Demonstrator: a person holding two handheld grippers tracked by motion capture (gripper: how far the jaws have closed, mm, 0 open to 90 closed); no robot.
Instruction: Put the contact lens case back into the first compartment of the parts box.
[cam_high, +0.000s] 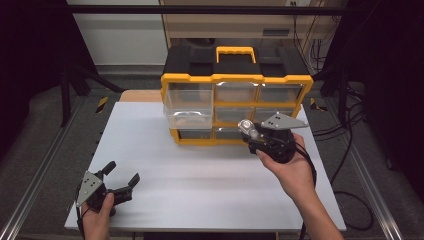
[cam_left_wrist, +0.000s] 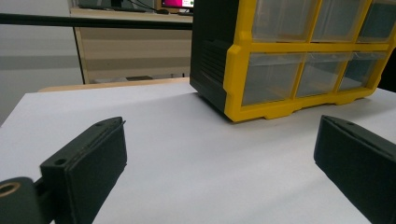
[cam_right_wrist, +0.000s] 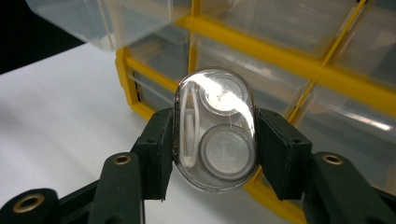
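Right gripper (cam_right_wrist: 214, 154) pinching a clear oval case (cam_right_wrist: 215, 128) by its sides, yellow drawer organiser (cam_right_wrist: 299, 60) just beyond it, left gripper (cam_high: 119, 181) spread wide over the white table (cam_high: 200, 170), holding nothing

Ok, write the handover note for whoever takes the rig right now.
Right claw: shut on the clear oval case, held in front of the yellow organizer.
Left claw: open, holding nothing, low over the white table at its near left.
Done: case picked up; the top-left drawer is pulled out.
Left: probably drop the case into that open drawer and push it shut.
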